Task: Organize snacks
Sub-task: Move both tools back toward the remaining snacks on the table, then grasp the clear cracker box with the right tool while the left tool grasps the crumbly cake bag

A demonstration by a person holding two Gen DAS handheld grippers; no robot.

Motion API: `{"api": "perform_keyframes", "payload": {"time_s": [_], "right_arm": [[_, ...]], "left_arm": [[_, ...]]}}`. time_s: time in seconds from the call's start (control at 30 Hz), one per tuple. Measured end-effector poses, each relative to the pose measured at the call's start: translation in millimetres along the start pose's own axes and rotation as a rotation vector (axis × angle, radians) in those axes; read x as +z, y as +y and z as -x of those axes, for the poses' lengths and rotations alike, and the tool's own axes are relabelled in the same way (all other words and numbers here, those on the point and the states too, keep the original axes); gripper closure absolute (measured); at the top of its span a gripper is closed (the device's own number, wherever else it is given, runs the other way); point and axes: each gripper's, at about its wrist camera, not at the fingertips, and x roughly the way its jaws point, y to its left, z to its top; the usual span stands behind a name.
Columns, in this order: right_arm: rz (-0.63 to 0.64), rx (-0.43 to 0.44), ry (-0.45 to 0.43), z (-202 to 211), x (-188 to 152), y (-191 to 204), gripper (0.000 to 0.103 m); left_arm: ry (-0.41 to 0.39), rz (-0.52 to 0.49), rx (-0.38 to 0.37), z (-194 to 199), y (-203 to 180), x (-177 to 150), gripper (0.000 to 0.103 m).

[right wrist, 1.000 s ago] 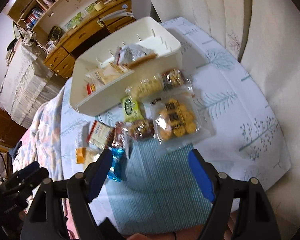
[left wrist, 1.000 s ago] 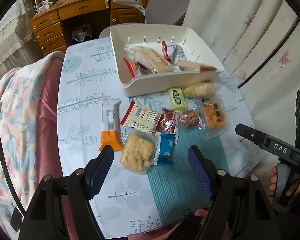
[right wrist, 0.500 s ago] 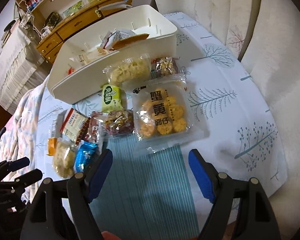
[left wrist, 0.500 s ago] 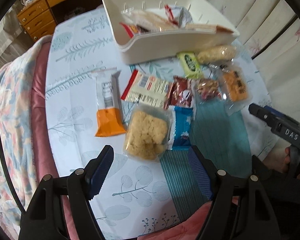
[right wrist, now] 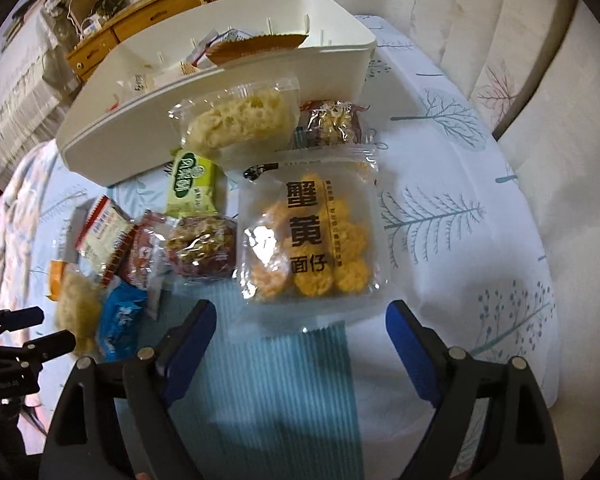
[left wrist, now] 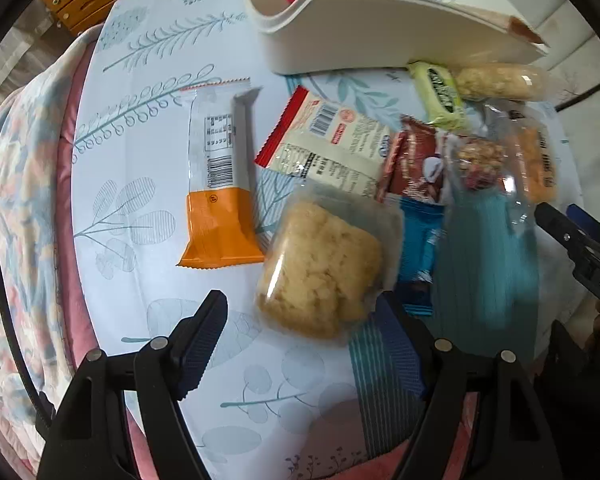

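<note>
Several wrapped snacks lie on the table in front of a white bin (left wrist: 380, 28) that holds a few more. My left gripper (left wrist: 300, 332) is open, just short of a clear pack of pale crumbly cake (left wrist: 320, 276); an orange-and-white bar (left wrist: 220, 184) lies to its left. My right gripper (right wrist: 300, 340) is open, just short of a clear bag of yellow crackers (right wrist: 312, 240). Beyond it lie a pale puffed cake pack (right wrist: 240, 120) and the bin (right wrist: 140, 128). The right gripper also shows at the right edge of the left wrist view (left wrist: 580, 248).
A blue pack (left wrist: 418, 248), a brown pack (left wrist: 414, 164), a red-edged white pack (left wrist: 328, 140), a green pack (left wrist: 440, 96) and a nut cluster pack (right wrist: 204, 248) crowd the middle. A quilted bed (left wrist: 16, 200) borders the table's left. Curtains (right wrist: 500, 40) hang on the right.
Both grippers have moved forward and down toward the snacks: the left toward the crumbly cake pack, the right toward the yellow cracker bag. Both stay open.
</note>
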Motion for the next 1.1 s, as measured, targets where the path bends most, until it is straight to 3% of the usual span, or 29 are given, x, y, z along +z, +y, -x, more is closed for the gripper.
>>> {"api": "perform_keyframes", "payload": {"time_s": [0.6,1.1], "right_arm": [[0.022,-0.045,0.055,-44,15,-13,0.015],[0.051,-0.046,0.006,-75,31,-24,0.008]], "left_arm": [[0.055,0.062,-0.046,-30,12,16,0.028],[0.072,0.103,-0.070,-41,-5,28,0.041]]}}
